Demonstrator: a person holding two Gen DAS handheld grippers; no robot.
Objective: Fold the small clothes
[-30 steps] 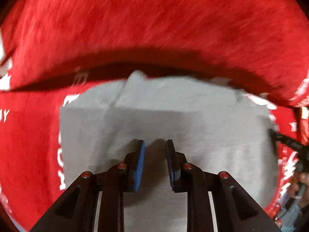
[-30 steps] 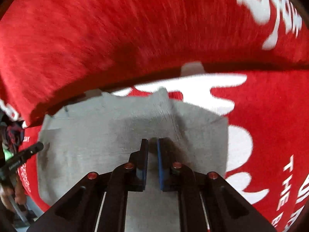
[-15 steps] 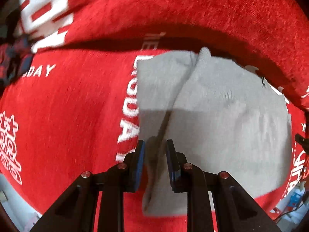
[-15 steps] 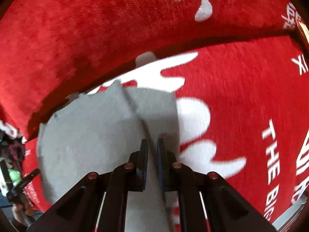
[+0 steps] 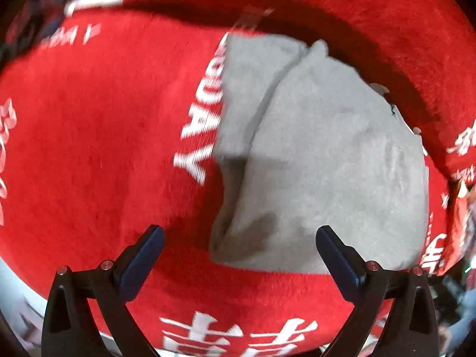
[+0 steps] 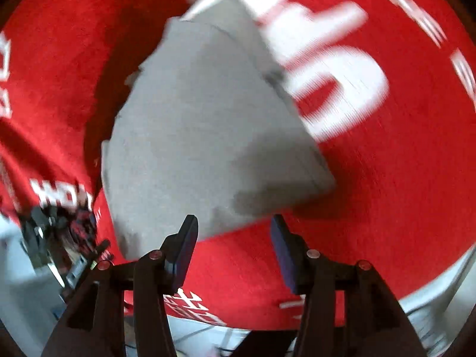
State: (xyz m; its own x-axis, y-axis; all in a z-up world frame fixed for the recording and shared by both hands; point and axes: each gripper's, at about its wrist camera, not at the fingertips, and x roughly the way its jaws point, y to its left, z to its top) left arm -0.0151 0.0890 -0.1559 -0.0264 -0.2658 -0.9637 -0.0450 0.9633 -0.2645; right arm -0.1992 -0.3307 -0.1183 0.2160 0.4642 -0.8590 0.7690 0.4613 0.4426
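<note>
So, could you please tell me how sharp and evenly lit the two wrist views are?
Left wrist: grey garment mostly sharp, white lettering smeared, gripper shadow darkening its near edge. Right wrist: heavier motion blur, garment edges and red cloth print streaked; both bulge from fisheye.

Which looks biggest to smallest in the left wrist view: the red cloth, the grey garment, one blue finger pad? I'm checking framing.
1. Red cloth, filling most of the frame.
2. Grey garment, folded, covering the centre right.
3. Blue finger pad of the open left gripper, smallest though nearest the camera.
</note>
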